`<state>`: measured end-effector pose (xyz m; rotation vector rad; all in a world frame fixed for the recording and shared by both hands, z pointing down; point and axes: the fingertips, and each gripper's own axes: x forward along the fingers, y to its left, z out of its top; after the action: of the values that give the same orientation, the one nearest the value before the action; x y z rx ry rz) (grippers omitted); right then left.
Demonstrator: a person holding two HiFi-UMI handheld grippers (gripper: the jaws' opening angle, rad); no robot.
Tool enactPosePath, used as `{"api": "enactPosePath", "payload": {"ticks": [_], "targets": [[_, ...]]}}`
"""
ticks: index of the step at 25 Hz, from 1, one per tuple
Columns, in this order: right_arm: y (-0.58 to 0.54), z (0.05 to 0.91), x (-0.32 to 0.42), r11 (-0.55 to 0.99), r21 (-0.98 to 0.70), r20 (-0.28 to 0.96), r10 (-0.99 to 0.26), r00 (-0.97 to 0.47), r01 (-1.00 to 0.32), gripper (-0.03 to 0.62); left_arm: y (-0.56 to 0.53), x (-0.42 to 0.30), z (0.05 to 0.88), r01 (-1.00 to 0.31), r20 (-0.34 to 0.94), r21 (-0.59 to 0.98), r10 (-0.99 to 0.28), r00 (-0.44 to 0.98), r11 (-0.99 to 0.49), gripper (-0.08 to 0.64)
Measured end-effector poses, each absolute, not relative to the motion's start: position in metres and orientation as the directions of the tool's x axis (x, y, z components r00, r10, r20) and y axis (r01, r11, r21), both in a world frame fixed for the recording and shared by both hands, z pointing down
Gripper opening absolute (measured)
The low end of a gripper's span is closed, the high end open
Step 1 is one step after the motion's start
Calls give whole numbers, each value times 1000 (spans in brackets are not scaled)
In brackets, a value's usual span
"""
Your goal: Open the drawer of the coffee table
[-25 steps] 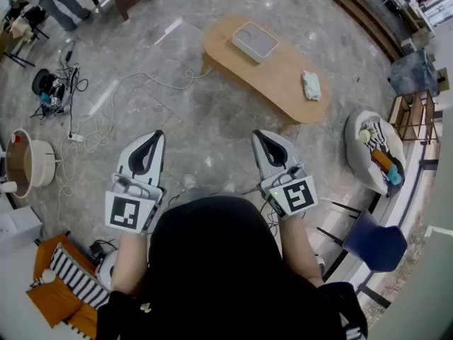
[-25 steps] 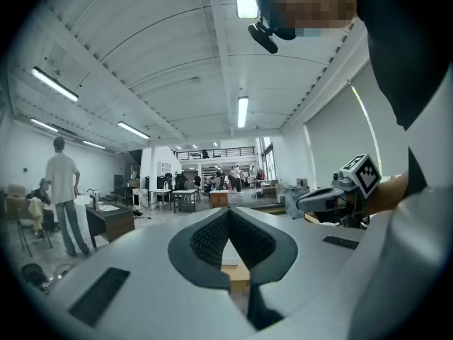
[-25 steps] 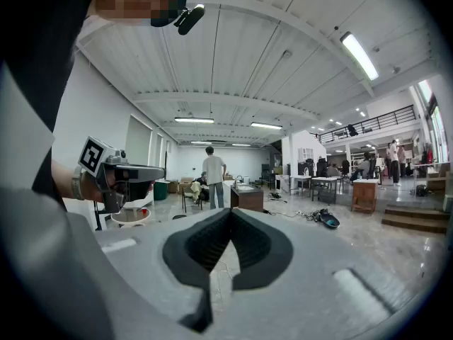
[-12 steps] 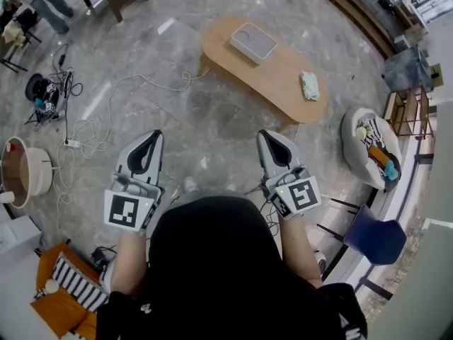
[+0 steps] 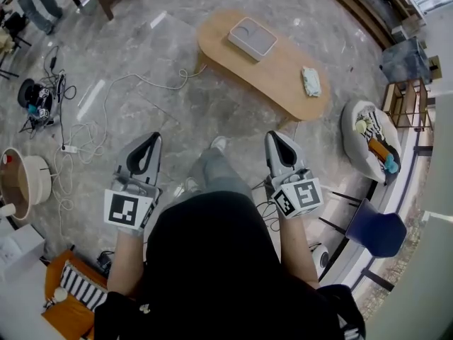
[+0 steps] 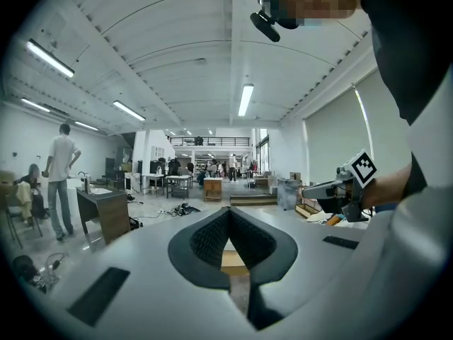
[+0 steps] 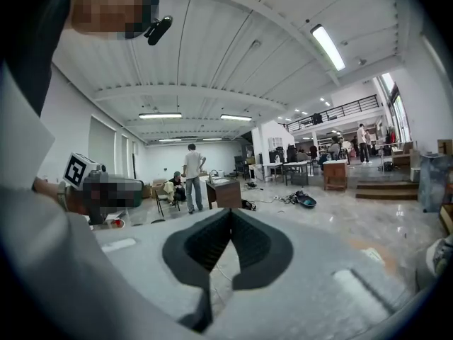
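The oval wooden coffee table (image 5: 272, 73) stands on the marble floor ahead of me, with a white box (image 5: 253, 37) and a folded cloth (image 5: 310, 81) on top. No drawer shows from here. My left gripper (image 5: 152, 139) and right gripper (image 5: 277, 136) are held side by side in the air, short of the table, and both are shut with nothing in them. In the left gripper view the pads meet at the left gripper (image 6: 228, 212), and a strip of the wooden table (image 6: 233, 261) shows below them. The right gripper (image 7: 230, 214) is shut too.
The person's leg and shoe (image 5: 218, 144) reach forward between the grippers. Cables (image 5: 88, 122) trail over the floor on the left near a round tub (image 5: 27, 176). A white basket (image 5: 369, 142), a blue chair (image 5: 375, 235) and a shelf (image 5: 405, 112) stand on the right.
The person has stepped toward the table: a leg and shoe have come into view between the grippers. Both grippers stayed shut and moved forward with the body.
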<state>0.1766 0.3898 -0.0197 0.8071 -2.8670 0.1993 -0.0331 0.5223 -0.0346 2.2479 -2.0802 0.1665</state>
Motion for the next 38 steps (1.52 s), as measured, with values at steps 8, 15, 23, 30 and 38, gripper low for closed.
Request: {"api": "enactPosePath", "payload": {"ticks": [8, 15, 23, 30, 38], "targets": [[292, -6, 128, 852, -90, 202, -491, -848, -515, -3, 423, -80, -20, -995, 175, -44, -981, 79, -88, 12], [189, 11, 96, 854, -117, 271, -463, -844, -507, -3, 312, -115, -22, -997, 199, -19, -978, 67, -72, 12], [109, 25, 90, 837, -147, 291, -474, -831, -528, -3, 218, -120, -19, -993, 215, -34, -971, 107, -117, 14], [64, 52, 101, 798, -173, 336, -503, -796, -577, -3, 164, -124, -3, -987, 283, -36, -949, 139, -155, 14], [40, 92, 104, 703, -185, 410, -580, -704, -687, -3, 117, -153, 37, -968, 386, -11, -895, 226, -249, 14]]}}
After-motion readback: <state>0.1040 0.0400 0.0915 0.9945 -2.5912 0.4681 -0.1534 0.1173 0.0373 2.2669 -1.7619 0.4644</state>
